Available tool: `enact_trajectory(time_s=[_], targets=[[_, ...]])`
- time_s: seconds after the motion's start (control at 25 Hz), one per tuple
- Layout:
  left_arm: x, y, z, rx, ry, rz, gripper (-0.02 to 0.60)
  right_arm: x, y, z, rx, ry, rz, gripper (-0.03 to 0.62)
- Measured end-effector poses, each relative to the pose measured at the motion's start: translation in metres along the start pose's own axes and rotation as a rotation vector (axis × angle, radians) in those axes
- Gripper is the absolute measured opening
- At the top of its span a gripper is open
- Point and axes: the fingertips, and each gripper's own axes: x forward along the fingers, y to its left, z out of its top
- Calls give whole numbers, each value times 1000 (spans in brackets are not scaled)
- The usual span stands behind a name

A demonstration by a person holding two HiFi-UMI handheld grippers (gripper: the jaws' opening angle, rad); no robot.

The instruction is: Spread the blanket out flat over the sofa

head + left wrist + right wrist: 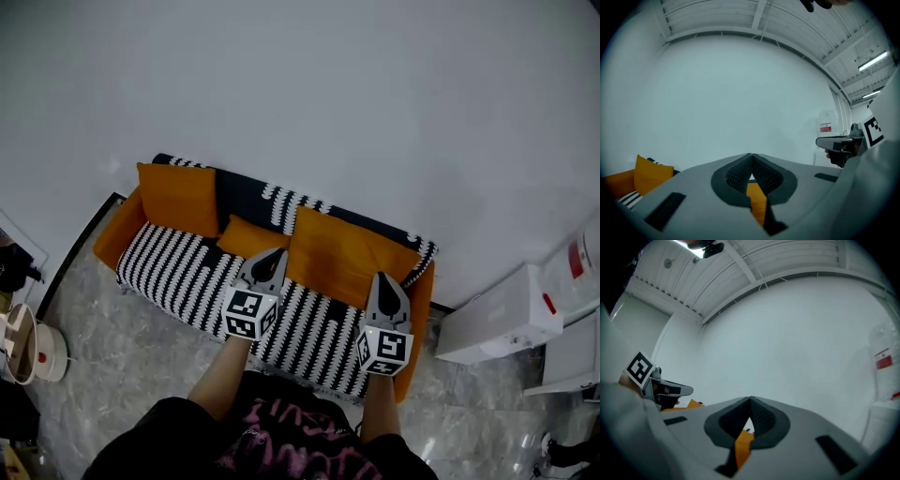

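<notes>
The orange sofa stands against the white wall. A black-and-white striped blanket lies over its seat and runs up the backrest. Three orange cushions lean along the back. My left gripper is held above the middle of the seat, pointing level at the wall, jaws shut with nothing between them. My right gripper hovers over the seat's right part, also shut and empty. In the left gripper view the pads meet at the tip. The right gripper view shows the same.
A white cabinet-like unit stands on the floor right of the sofa. A round white device sits on the marble floor at the left. The person's arms and dark top fill the bottom edge.
</notes>
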Motion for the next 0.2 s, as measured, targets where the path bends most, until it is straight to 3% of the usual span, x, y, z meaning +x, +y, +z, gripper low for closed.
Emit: enact_trajectory(time_s=[0.2], targets=[[0, -8, 4, 16, -25, -13, 12, -2, -5, -4, -4, 1, 12, 20]])
